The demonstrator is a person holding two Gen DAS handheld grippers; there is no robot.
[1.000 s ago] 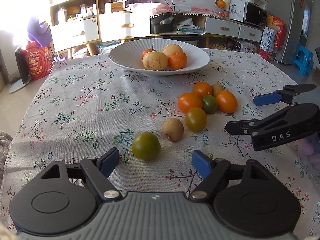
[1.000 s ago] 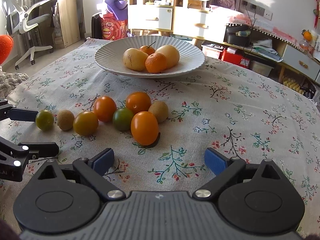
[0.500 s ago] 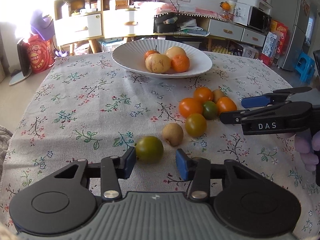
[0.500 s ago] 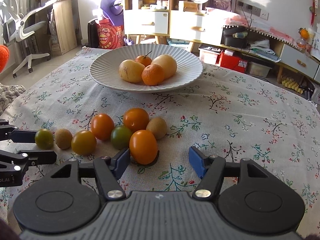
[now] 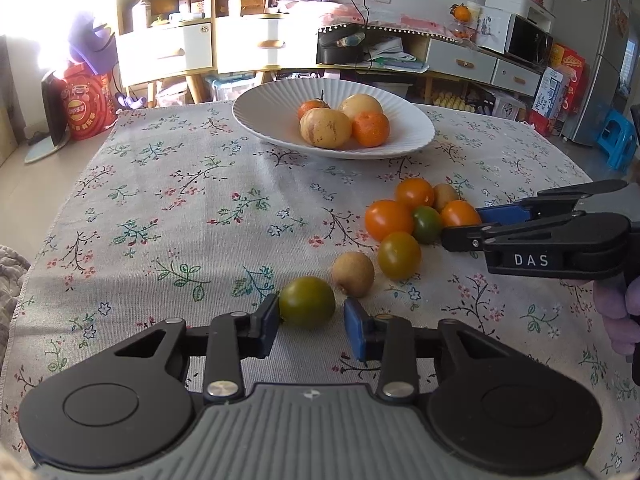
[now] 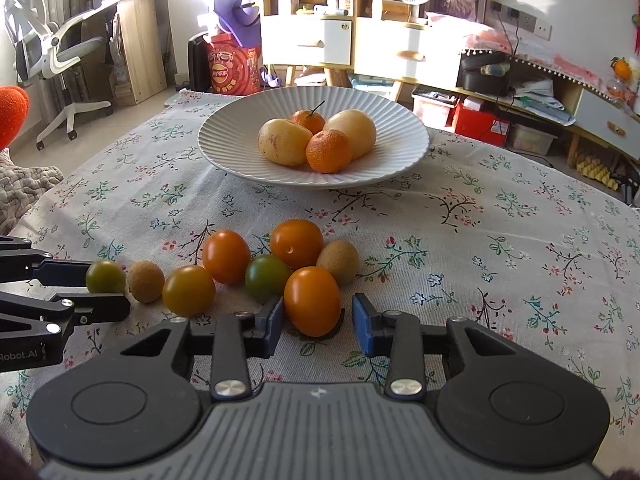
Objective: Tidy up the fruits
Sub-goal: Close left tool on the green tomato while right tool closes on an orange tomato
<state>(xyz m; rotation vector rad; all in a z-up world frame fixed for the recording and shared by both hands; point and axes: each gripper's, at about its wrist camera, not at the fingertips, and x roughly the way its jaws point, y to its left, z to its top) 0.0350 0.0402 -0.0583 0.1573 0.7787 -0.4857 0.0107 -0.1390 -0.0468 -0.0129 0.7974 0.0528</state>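
Left wrist view: left gripper (image 5: 311, 322) brackets the green tomato (image 5: 307, 301); its jaws have just been closing, the left pad touches the skin and a thin gap shows at the right pad, so no firm hold yet.
Reason for placement: this tomato lies apart at the cluster's near end, likely the easiest pick for that hand.
Seen only here: right gripper (image 5: 464, 228) from the side, its fingers either side of the orange tomato (image 5: 460, 213).
Right wrist view: right gripper (image 6: 319, 322), jaws just closing, nearly shut around the orange tomato (image 6: 312, 301); left pad touching, right pad just clear.
Seen only here: that right-pad gap, and the kiwi (image 6: 338, 261) behind.
Plate (image 6: 240, 128): well beyond the loose fruit, already holding four pieces; probably where both tomatoes belong.
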